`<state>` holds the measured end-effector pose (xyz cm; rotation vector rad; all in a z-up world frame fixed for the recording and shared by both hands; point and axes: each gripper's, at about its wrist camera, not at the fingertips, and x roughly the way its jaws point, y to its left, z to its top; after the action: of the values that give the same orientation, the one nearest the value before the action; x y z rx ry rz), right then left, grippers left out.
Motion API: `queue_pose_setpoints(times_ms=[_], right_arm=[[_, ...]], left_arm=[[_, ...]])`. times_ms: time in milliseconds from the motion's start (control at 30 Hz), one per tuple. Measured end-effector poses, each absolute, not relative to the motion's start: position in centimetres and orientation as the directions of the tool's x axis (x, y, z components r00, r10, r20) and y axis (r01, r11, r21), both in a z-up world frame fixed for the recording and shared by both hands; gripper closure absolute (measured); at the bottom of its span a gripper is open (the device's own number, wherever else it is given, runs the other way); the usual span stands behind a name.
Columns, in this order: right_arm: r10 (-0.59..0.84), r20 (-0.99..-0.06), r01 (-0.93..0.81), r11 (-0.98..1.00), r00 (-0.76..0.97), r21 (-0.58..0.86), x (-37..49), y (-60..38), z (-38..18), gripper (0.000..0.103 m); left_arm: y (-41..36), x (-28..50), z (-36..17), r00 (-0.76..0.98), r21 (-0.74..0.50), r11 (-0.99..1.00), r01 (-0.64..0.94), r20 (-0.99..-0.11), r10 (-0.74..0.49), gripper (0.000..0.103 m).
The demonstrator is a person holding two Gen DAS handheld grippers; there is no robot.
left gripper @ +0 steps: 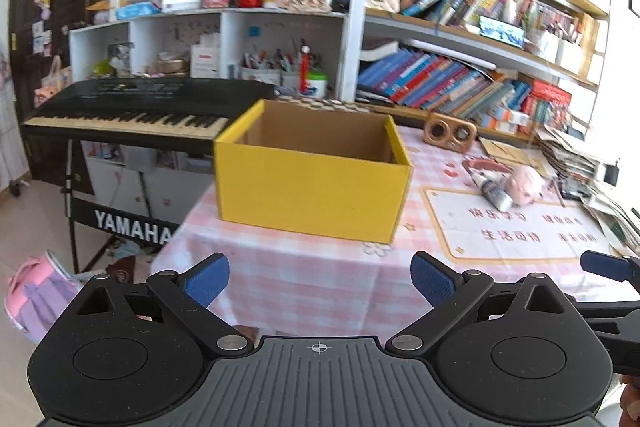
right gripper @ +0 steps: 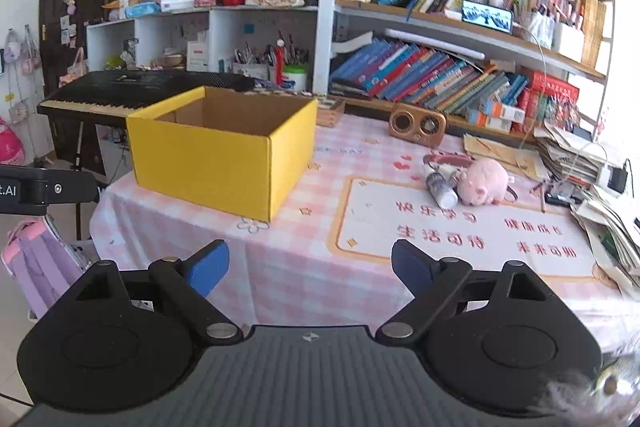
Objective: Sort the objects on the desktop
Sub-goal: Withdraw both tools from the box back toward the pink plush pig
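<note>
- Both claws gape empty: right gripper [right gripper: 310, 269], left gripper [left gripper: 320, 281].
- Tube [right gripper: 440, 188] and pink plush [right gripper: 482, 182] lie far-right, nearer the right gripper; tube's long axis runs near-far.
- Yellow box [right gripper: 212, 159] stands far-left.

The black two-finger left gripper [left gripper: 320, 285] and the matching right gripper [right gripper: 310, 269] are held tilted downward, blue-padded jaws spread wide with nothing gripped between them.
</note>
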<state>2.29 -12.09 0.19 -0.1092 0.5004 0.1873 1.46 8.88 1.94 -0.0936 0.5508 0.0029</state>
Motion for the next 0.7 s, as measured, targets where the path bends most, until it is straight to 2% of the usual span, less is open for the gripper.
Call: queue_pose_setpoints(times_ms=[700], right_arm=[[0.022,-0.544,-0.042,0.999,0.839,-0.024,5.1,-19.4,-1.5,0.014]], left_arm=[[1.8,6.7,0.6,0.803,-0.094,0.989,0.116,-0.577,-0.149,0.004]])
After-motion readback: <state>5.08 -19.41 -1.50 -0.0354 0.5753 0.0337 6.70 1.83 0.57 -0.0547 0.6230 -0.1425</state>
